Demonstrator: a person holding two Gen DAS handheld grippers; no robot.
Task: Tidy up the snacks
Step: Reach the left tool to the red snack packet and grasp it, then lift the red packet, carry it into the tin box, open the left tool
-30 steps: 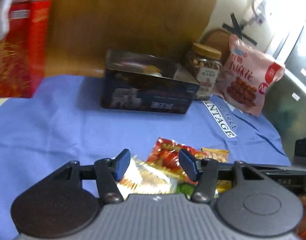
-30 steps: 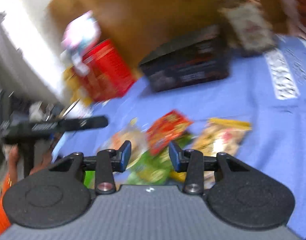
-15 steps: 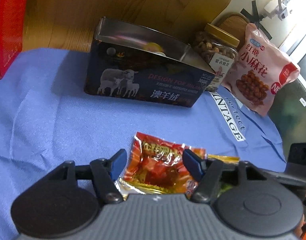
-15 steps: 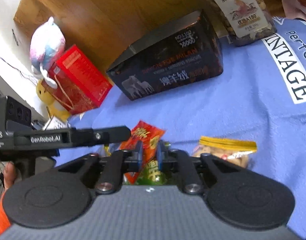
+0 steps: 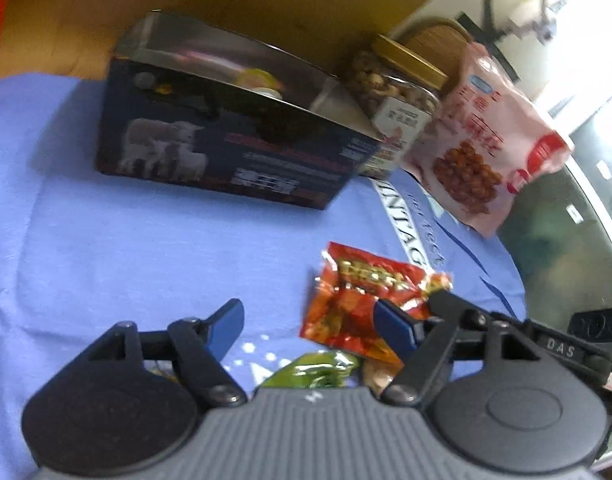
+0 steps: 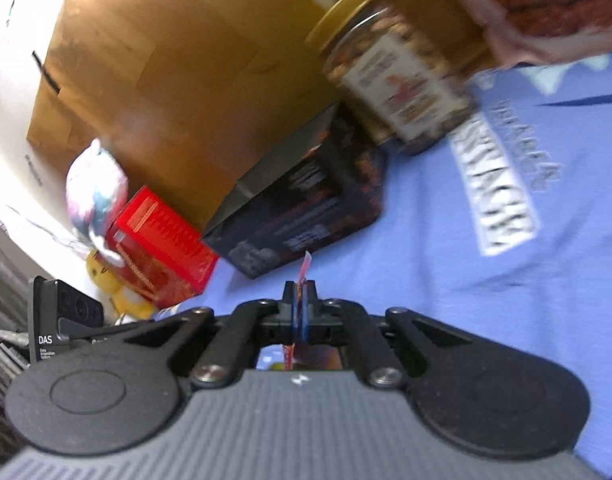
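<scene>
Now | red packet (image 5: 366, 300): 1 | green packet (image 5: 314, 372): 1 | jar (image 5: 394, 84): 1

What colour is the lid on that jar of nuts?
Gold; the jar lid shows best in the left wrist view.

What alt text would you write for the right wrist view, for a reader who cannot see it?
The right gripper is shut on the thin edge of a red snack packet, above a blue cloth. Beyond stand a dark open box, a gold-lidded nut jar and a red box.
</scene>
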